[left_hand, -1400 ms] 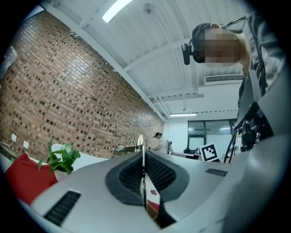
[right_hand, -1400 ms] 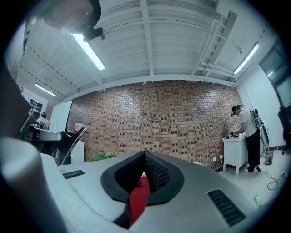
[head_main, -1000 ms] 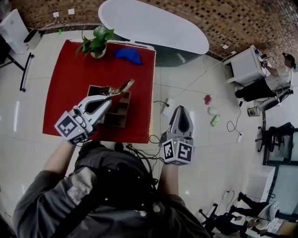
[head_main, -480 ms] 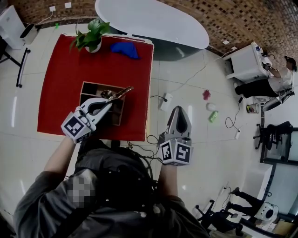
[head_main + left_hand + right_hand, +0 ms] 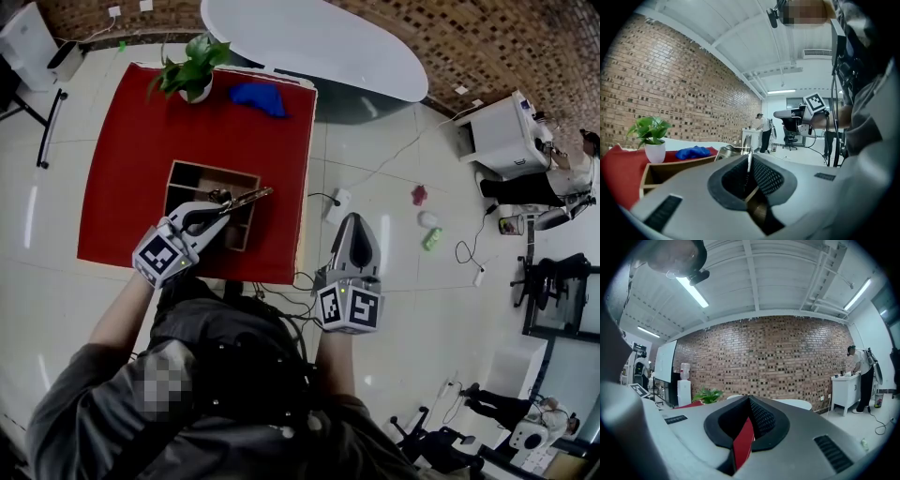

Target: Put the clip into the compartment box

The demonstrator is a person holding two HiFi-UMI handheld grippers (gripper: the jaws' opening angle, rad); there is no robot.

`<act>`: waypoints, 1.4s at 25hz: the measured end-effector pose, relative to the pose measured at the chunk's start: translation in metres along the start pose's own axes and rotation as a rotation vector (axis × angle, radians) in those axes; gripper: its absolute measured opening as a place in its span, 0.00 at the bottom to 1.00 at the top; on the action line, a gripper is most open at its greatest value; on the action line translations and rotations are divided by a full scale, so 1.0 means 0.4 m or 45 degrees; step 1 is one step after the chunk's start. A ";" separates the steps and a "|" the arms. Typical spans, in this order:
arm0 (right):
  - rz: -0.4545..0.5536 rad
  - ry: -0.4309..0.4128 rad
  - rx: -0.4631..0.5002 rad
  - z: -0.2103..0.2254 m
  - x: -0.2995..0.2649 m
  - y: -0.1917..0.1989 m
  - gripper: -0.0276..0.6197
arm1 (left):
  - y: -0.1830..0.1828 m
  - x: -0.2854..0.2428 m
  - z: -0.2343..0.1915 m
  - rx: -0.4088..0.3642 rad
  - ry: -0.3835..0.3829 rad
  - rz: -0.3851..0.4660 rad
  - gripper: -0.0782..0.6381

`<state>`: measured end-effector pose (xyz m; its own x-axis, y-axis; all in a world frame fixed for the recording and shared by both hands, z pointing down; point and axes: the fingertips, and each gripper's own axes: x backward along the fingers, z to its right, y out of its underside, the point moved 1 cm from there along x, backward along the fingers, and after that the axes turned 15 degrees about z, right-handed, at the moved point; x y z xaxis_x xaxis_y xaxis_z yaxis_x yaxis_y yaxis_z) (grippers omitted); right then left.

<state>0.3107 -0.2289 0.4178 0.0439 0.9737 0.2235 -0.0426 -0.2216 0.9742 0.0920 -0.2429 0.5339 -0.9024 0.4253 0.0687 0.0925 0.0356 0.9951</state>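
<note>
The left gripper's (image 5: 221,204) 2 jaws, which have just been opening, are seen barely apart, with the metal clip (image 5: 247,196) pinched at their tips. The clip is held level over the wooden compartment box (image 5: 192,170), left of centre on the red table (image 5: 122,141). The right gripper's (image 5: 357,221) jaws are closed on nothing, lower centre, off the table's right edge.

I saw the clip (image 5: 246,196) as shiny, brass-toned metal and the box (image 5: 195,170) as plain matt wood. The red cover (image 5: 122,159) looked like matt cloth. At right, the floor (image 5: 394,281) tiles were glossy; along the top, the wall (image 5: 487,47) was rough brick.
</note>
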 end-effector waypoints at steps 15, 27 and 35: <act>0.008 0.028 -0.015 -0.045 0.019 -0.022 0.06 | -0.060 0.038 0.039 -0.009 0.059 0.004 0.43; 0.074 -0.008 -0.019 -0.115 -0.018 -0.087 0.06 | -0.344 0.147 -0.066 0.054 -0.137 0.330 0.29; 0.081 -0.093 0.003 -0.188 -0.047 -0.120 0.06 | -0.487 0.257 -0.131 -0.031 -0.247 0.444 0.16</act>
<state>0.2370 -0.2325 0.3647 0.1137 0.9513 0.2865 -0.0452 -0.2831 0.9580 -0.0409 -0.2536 0.3507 -0.7223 0.5708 0.3904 0.3675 -0.1614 0.9159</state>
